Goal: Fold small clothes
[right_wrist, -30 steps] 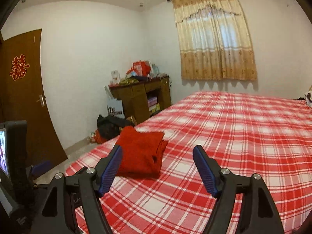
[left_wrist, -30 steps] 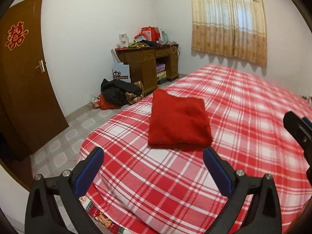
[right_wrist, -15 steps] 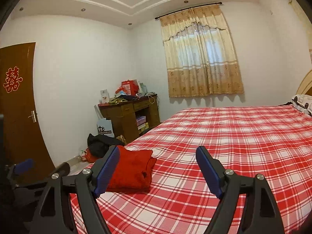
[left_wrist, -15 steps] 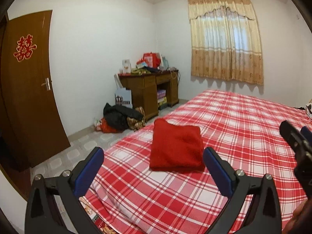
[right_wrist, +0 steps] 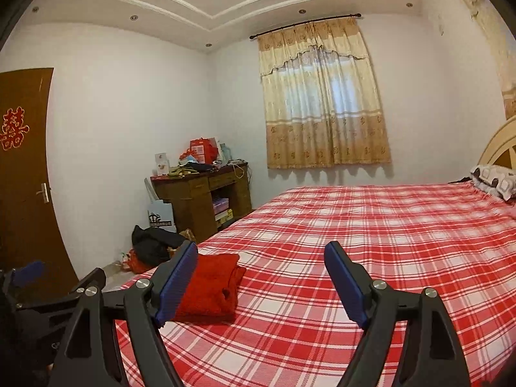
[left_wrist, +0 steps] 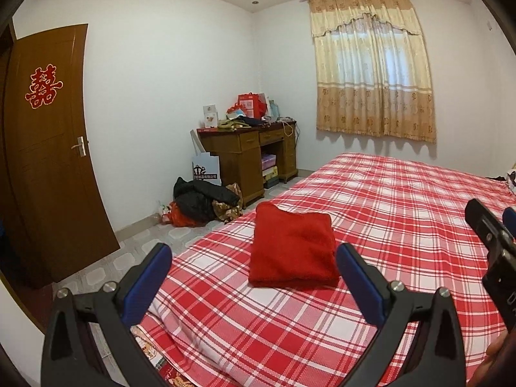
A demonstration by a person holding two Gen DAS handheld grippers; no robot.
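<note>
A folded red garment (left_wrist: 292,250) lies flat on the red plaid bed (left_wrist: 403,213), near its foot corner. It also shows in the right wrist view (right_wrist: 209,285), with its folded edges facing right. My left gripper (left_wrist: 253,259) is open and empty, held back from the garment and above the bed's foot edge. My right gripper (right_wrist: 261,259) is open and empty, to the right of the garment and above the bed. Part of the right gripper shows at the right edge of the left wrist view (left_wrist: 493,242).
A wooden desk (left_wrist: 248,154) with clutter stands against the far wall, with a white bag (left_wrist: 206,169) and a heap of dark clothes (left_wrist: 200,201) on the floor beside it. A brown door (left_wrist: 51,148) is at left. A pillow (right_wrist: 493,180) lies at the bed's head.
Both grippers have tilted upward and drawn back from the garment, so it sits lower in both views and more of the room and ceiling shows. The garment has not moved.
</note>
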